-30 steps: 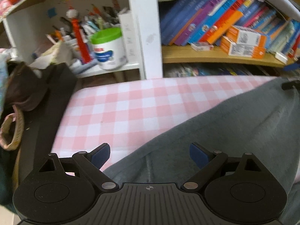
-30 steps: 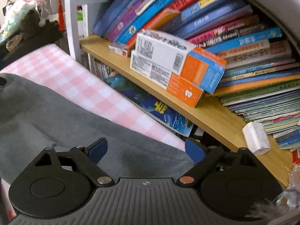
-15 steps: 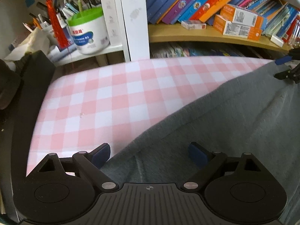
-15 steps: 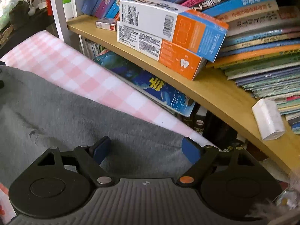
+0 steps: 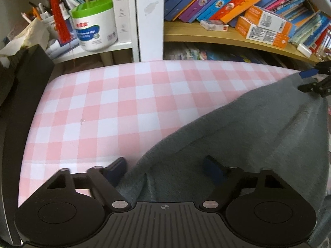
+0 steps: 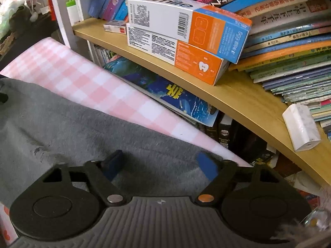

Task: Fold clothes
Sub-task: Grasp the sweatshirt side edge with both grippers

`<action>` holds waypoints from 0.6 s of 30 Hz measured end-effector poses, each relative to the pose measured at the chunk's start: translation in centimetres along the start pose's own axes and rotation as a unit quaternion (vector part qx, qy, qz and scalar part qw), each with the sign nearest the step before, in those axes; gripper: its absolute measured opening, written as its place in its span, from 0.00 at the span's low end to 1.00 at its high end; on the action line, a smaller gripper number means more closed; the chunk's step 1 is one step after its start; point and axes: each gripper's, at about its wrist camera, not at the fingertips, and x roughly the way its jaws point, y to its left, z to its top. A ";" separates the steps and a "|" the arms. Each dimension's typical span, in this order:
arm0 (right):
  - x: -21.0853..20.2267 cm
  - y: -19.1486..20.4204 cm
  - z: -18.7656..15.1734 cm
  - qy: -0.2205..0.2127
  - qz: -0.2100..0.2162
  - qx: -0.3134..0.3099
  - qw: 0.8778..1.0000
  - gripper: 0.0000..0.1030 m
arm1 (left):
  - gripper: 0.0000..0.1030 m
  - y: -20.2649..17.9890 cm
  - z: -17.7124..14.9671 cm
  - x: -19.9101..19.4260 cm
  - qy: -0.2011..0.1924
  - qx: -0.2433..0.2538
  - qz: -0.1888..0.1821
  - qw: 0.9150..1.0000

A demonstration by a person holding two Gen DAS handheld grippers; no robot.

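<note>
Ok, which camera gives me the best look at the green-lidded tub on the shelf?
The left wrist view: the green-lidded tub stands there in full, label facing the camera, beside the pen holder. The right wrist view catches only a small green and white sliver of it behind the white shelf post.

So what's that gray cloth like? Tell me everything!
The gray cloth is soft and fuzzy, like sweatshirt fleece, with a small dark mark in the right view. It lies rumpled on the pink checked cover, one edge running slantwise across it. The left claw and the right claw are each closing around part of its edge, with cloth between the fingers. What garment it is, I can't tell.
</note>
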 end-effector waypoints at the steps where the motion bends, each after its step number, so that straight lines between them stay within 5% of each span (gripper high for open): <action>1: -0.2 0.0 0.0 -0.002 0.001 -0.002 1.000 0.50 | 0.64 -0.1 0.0 -0.1 0.000 0.004 -0.003 1.000; 4: -0.9 -0.3 -0.3 -0.004 -0.004 0.003 1.000 0.22 | 0.47 -0.7 -0.1 -0.6 -0.005 0.016 0.005 1.000; 8: -1.5 -0.2 -1.1 -0.006 -0.004 0.019 1.000 0.09 | 0.14 -1.0 -0.3 -1.3 -0.008 0.023 0.022 0.999; 18: -9.0 2.5 -3.7 -0.105 -0.070 0.015 0.992 0.08 | 0.08 -2.7 -1.4 -7.1 -0.096 0.041 0.035 0.994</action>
